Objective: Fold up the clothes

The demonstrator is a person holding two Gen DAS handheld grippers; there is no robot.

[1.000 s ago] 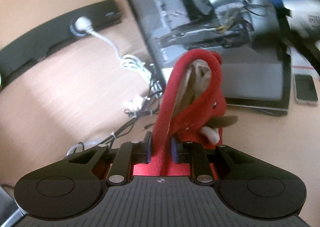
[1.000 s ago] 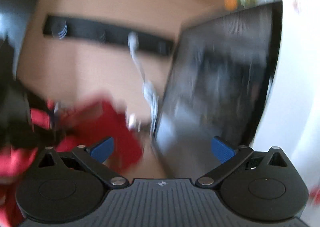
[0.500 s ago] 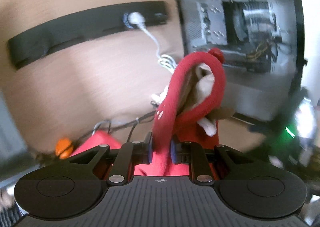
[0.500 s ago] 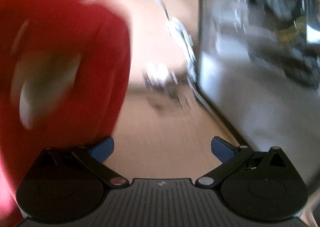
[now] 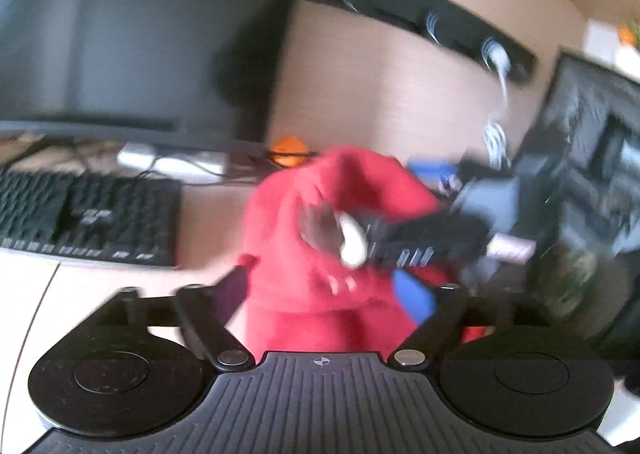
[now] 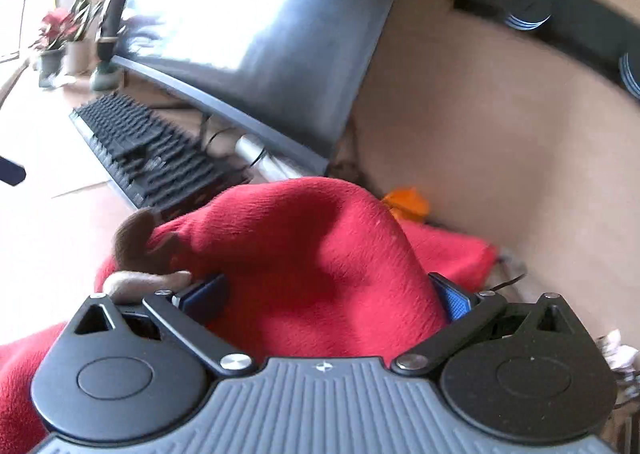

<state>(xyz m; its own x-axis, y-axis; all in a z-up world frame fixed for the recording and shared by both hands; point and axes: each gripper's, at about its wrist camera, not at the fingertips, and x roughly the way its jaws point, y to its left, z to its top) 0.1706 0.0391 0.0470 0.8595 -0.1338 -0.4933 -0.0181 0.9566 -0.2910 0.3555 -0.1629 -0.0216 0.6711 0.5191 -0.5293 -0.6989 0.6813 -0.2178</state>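
The left tool (image 5: pixel 326 290) was opening, jaws wide, the red garment (image 5: pixel 320 222) bunched between them on the table (image 5: pixel 100 294); through the blur it seemed not pinched. A keyboard (image 5: pixel 88 218) lay left of it. The right tool (image 6: pixel 324 294) stood wide too, the garment (image 6: pixel 312 254) heaped between its fingers (image 6: pixel 206 290), loose rather than clamped.

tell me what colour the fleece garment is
Red fleece garment, with small brown and cream patches; clearest in the right wrist view.
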